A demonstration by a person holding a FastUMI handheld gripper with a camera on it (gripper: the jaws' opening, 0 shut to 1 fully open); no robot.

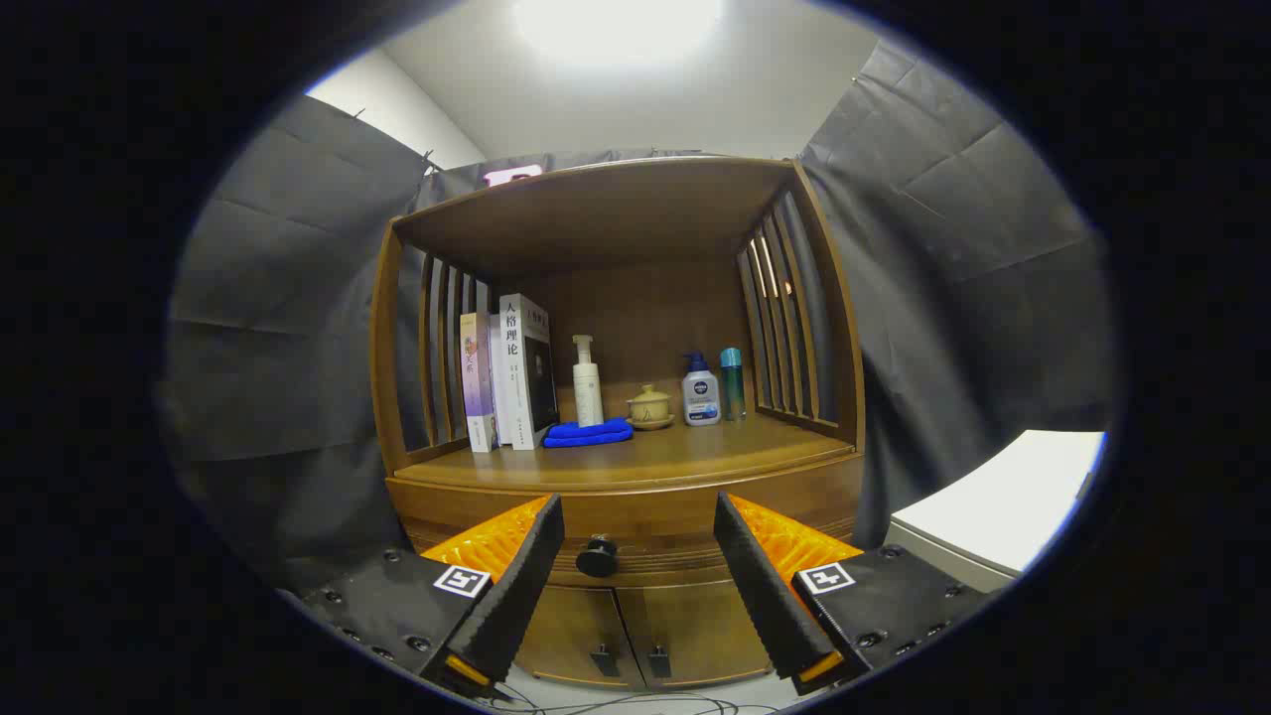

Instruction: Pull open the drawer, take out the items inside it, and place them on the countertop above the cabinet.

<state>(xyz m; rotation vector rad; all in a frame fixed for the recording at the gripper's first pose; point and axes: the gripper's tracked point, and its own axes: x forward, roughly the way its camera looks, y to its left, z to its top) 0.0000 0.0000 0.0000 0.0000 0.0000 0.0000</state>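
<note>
Step in hand: approach to the closed drawer [635, 541]. Gripper [635, 581] jaws wide apart, holding nothing; the knob [597, 557] sits between them, nearer the left finger, untouched. Next move, by judgement: advance, centre, close on the knob, pull. Drawer contents hidden. Counter [685, 457] beyond the jaws.

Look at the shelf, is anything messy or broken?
Nothing stands out. The books, bottles and blue cloth sit tidy on the countertop. The drawer knob waits between the open gripper fingers.
</note>
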